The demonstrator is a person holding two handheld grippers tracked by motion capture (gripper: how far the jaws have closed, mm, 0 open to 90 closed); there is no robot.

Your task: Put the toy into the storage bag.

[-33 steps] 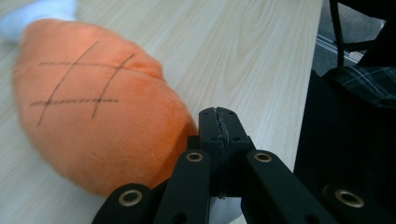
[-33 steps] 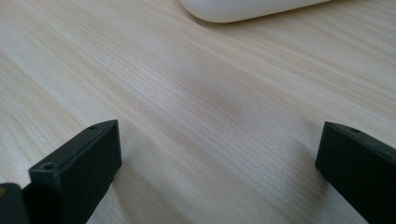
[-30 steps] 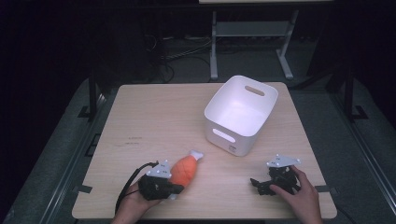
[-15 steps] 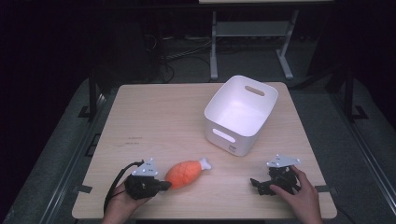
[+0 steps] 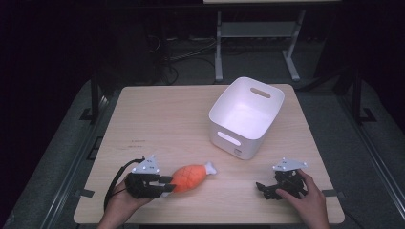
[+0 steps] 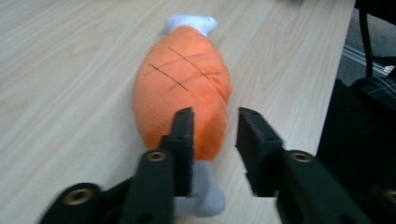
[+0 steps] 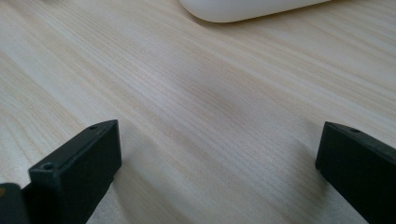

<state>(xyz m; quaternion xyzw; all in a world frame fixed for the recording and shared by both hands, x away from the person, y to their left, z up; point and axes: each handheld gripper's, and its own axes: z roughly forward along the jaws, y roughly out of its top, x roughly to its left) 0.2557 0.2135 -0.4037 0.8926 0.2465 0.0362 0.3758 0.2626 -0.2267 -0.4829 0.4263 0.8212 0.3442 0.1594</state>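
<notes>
Dark room surrounds a pale wooden desk (image 5: 181,119): left gripper (image 5: 161,183) fingers just opening beside plush drumstick (image 5: 191,175); right gripper (image 5: 265,189) fingers wide, empty; white bin (image 5: 246,117) nearby.

Dark room, grey floor (image 5: 57,157), metal rack (image 5: 258,33) behind.

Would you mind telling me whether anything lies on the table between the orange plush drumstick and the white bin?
Nothing visible does: bare table separates the plush drumstick from the white bin.
</notes>
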